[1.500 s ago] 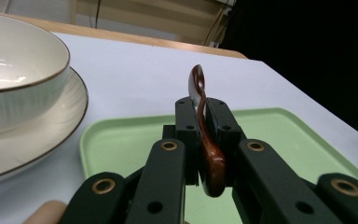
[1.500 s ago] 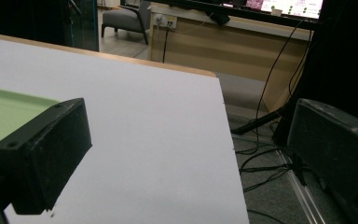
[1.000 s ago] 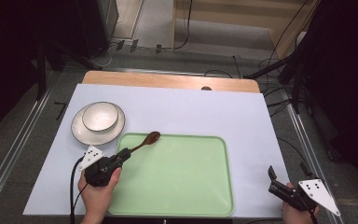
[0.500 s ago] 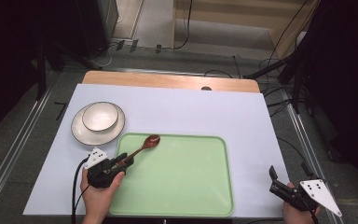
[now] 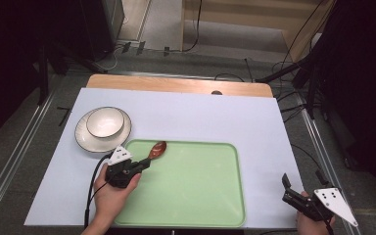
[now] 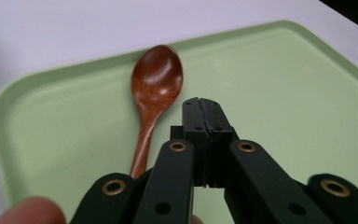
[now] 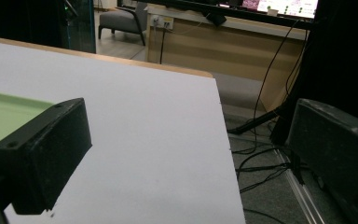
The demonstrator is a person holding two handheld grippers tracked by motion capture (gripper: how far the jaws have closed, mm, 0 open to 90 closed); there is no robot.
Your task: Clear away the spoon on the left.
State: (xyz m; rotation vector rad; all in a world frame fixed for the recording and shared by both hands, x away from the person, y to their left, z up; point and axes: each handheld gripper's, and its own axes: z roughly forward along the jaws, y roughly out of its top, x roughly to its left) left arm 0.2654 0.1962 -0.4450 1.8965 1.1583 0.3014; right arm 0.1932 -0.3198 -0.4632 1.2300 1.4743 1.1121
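2 jaws of your left gripper (image 6: 200, 109) are pressed together on nothing, just beside the wooden spoon (image 6: 154, 93), which lies in the green tray's (image 5: 196, 215) far-left corner near the bowl (image 5: 105, 122). Spread them before regrasping its handle squarely. Your right gripper (image 5: 301, 188) waits spread wide, empty, well apart.

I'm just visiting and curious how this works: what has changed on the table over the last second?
The left gripper has drawn back toward the person, pulling the wooden spoon with it, so the bowl of the spoon now lies just inside the green tray at its far left corner. In the left gripper view the jaws are closed, with the spoon's handle beside them. The right gripper, bowl and plate stayed put.
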